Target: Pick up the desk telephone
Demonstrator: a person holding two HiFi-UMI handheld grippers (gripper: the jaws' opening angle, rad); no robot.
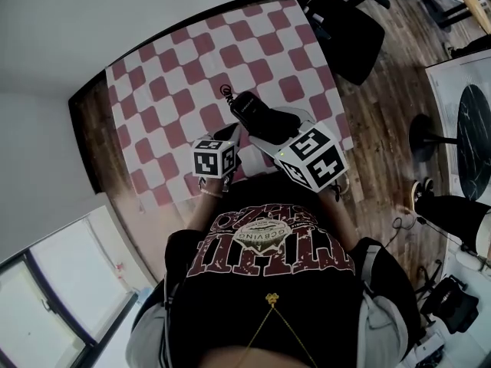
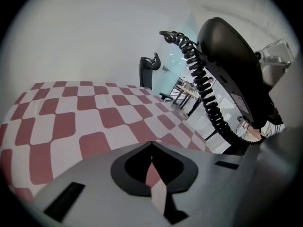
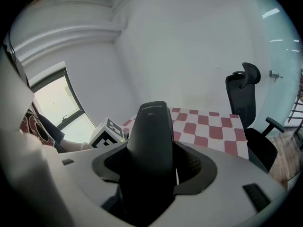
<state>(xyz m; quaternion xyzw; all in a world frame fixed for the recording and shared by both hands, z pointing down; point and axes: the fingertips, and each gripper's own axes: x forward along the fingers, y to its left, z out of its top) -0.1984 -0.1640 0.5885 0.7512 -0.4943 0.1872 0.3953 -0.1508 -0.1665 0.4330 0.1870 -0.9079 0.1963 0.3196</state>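
Observation:
A black telephone handset (image 1: 257, 113) is up off the red-and-white checked table (image 1: 169, 75), with my right gripper (image 1: 275, 135) shut on it. In the right gripper view the handset (image 3: 151, 141) stands straight up between the jaws of the right gripper (image 3: 154, 162). The coiled cord (image 2: 203, 89) hangs from the handset (image 2: 232, 65) at the right of the left gripper view. My left gripper (image 1: 229, 136) hovers just left of the handset. Its jaws (image 2: 151, 148) meet with nothing between them. I cannot make out the telephone's base.
A black office chair (image 1: 345, 21) stands at the table's far right corner, also seen as the chair (image 3: 246, 98) in the right gripper view. A window (image 1: 61, 282) is low on the left. A round dark table (image 1: 476, 121) and cables lie on the wooden floor at right.

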